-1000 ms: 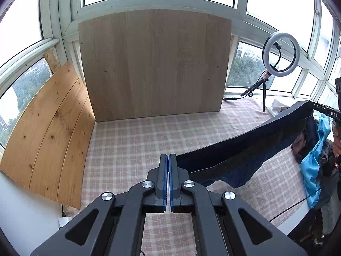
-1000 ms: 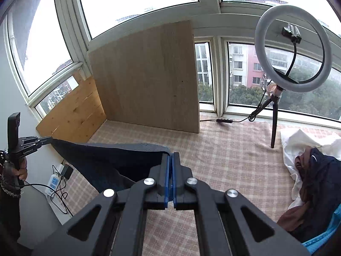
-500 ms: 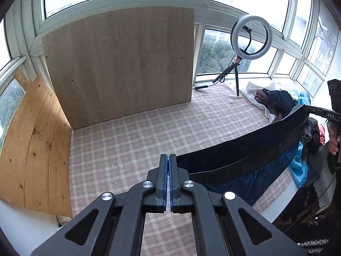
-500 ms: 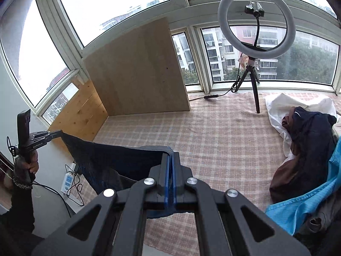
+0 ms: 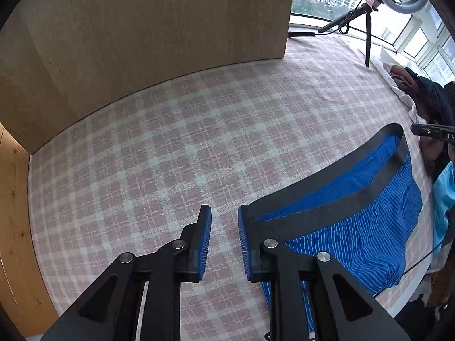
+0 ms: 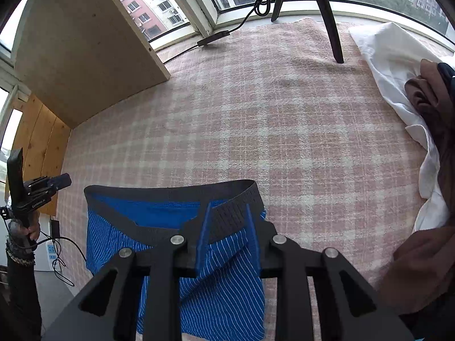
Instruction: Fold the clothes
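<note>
Blue striped boxer shorts [image 5: 358, 227] with a dark grey waistband lie flat on the pink checked cloth [image 5: 184, 147]. My left gripper [image 5: 224, 216] is open, low over the cloth, its right finger just beside the waistband's left end. My right gripper [image 6: 229, 213] is open too, with the waistband's right end [image 6: 227, 216] lying loose between the fingers. The shorts [image 6: 159, 244] spread to the left in the right wrist view. Each gripper shows in the other's view: the right one [image 5: 432, 133] and the left one [image 6: 42, 187].
A wooden board [image 5: 142, 34] stands at the back, wood planks [image 6: 37, 139] on the left. A ring light tripod [image 6: 327, 14] and cable stand by the window. A heap of clothes [image 6: 421, 99], white, brown and dark, lies at the right.
Both grippers came down from holding the shorts stretched in the air to the cloth. Both have opened and let go; the shorts now lie flat.
</note>
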A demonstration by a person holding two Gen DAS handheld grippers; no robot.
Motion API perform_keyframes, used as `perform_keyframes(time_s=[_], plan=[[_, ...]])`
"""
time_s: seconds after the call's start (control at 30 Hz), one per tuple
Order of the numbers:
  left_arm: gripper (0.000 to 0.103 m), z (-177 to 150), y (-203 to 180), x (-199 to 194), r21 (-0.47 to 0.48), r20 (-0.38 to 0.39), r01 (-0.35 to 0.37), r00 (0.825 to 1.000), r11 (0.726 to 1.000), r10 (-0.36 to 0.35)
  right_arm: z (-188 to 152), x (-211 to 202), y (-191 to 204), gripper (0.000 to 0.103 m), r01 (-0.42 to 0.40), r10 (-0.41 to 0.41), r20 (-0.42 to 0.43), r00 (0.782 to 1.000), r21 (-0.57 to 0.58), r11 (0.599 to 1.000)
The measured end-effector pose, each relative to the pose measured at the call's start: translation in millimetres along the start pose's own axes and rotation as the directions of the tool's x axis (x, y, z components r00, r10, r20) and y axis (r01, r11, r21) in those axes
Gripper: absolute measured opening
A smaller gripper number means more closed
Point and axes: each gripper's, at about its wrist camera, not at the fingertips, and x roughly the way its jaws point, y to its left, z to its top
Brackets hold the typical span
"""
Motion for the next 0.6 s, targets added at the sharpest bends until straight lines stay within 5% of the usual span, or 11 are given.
perform_keyframes(time_s=[0.17, 0.3, 0.43, 0.5, 0.53, 0.6], plan=[[0.019, -19, 2, 0, -0.008, -0.008, 0.055, 0.998, 0.998, -0.055, -16, 7, 9, 0.026, 0.005, -0.008, -0.016, 1.0, -0.135, 0.991], [0.019, -26, 6, -2, -0.006, -0.002, 0.071, 0.997, 0.997, -0.071, -12, 23, 21, 0.048, 0.075, -0.08, -0.017, 0.997, -0.211, 0.974], [0.019, -29, 9, 7, -0.009, -0.016, 0.074, 0.997, 0.997, -0.074, -5, 33, 15, 0.049, 0.026, -0.03, -0.022, 0.999, -0.181, 0.983], [0.019, -29, 5, 14, 0.002, -0.023, 0.072, 0.997, 0.997, -0.072, -5, 34, 17, 0.028, 0.011, -0.015, -0.023, 1.0, -0.194, 0.981], [0.019, -29, 3, 17, 0.012, -0.026, 0.066, 0.998, 0.998, -0.065, -6, 35, 20, 0.006, 0.004, -0.012, -0.037, 0.999, -0.206, 0.979], [0.019, -27, -3, 20, 0.027, -0.026, 0.065, 0.998, 0.998, -0.064, -9, 31, 26, 0.006, 0.008, -0.015, -0.029, 0.999, -0.236, 0.972]])
